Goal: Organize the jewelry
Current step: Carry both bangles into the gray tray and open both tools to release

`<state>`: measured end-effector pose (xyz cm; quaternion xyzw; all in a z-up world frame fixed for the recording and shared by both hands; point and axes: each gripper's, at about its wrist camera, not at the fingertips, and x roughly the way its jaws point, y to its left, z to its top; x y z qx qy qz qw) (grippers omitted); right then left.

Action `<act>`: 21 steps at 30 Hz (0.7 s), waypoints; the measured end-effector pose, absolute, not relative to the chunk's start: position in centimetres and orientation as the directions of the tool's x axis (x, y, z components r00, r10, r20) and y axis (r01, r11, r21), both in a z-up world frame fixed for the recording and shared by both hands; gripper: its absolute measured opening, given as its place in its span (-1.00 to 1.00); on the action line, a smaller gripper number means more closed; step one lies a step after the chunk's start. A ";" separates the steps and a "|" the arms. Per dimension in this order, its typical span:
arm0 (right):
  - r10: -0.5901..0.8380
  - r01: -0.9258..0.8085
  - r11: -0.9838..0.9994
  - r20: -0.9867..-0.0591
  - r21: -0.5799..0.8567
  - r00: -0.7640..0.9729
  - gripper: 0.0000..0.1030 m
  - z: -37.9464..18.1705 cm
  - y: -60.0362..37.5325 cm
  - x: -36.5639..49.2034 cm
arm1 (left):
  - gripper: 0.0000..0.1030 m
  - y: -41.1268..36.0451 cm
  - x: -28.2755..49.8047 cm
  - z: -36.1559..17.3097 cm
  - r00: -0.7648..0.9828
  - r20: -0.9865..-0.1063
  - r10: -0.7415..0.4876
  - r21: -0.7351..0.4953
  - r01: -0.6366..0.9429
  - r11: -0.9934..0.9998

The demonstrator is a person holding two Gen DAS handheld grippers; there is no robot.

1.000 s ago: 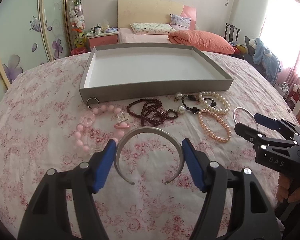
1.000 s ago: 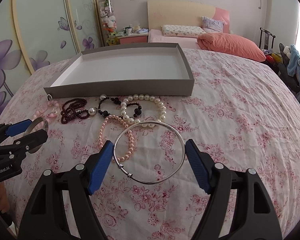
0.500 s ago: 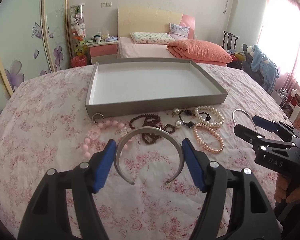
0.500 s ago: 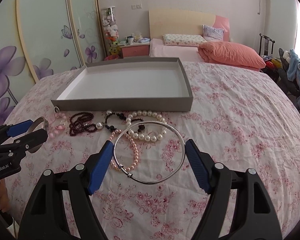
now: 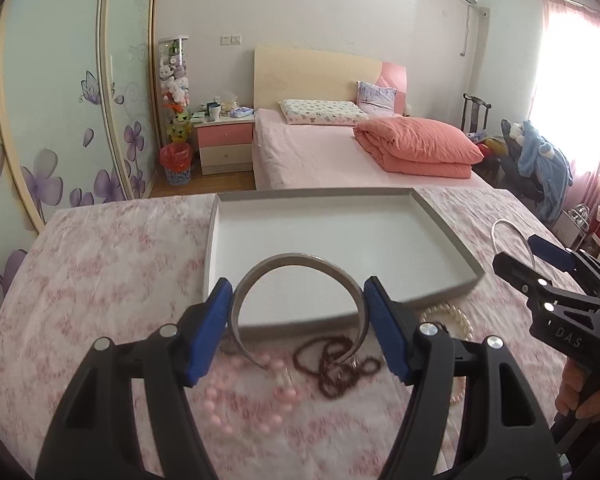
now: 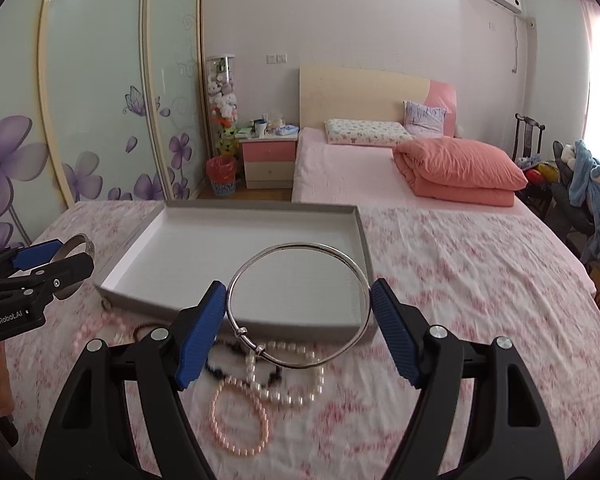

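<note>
My left gripper is shut on a wide silver cuff bangle, held up in front of the grey tray. My right gripper is shut on a thin silver ring bangle, also lifted over the tray's near wall. Below on the floral cloth lie a pink bead bracelet, a dark red bead string, a white pearl bracelet and a pink pearl bracelet. The right gripper shows at the right of the left wrist view; the left gripper shows at the left of the right wrist view.
The tray's white floor is bare. The floral cloth covers the surface all around. Behind stand a bed with an orange quilt, a pink nightstand and sliding wardrobe doors. A hand holds the right gripper's handle.
Both grippers have risen off the cloth with their bangles and come forward to the tray. The beads and pearls left on the cloth now sit lower in both views.
</note>
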<state>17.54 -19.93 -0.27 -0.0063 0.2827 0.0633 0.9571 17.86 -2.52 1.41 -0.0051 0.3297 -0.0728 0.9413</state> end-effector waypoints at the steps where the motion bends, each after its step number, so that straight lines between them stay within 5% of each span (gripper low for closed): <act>1: 0.117 -0.124 0.992 -0.537 0.024 0.835 0.44 -0.2 -19.9 18.3 | 0.28 -2.5 18.8 1.5 0.773 -0.619 -0.140 -0.061 0.130 0.990; 9: 0.129 -0.128 0.991 -0.543 0.039 0.830 0.44 -1.2 -19.5 24.3 | 0.28 -2.5 24.9 -0.1 0.749 -0.649 -0.135 -0.076 0.112 0.991; 21: 0.128 -0.131 0.990 -0.707 0.050 0.695 0.44 -6.4 -17.9 30.7 | 0.28 -2.4 31.2 -4.5 0.666 -0.737 -0.115 -0.079 0.084 0.993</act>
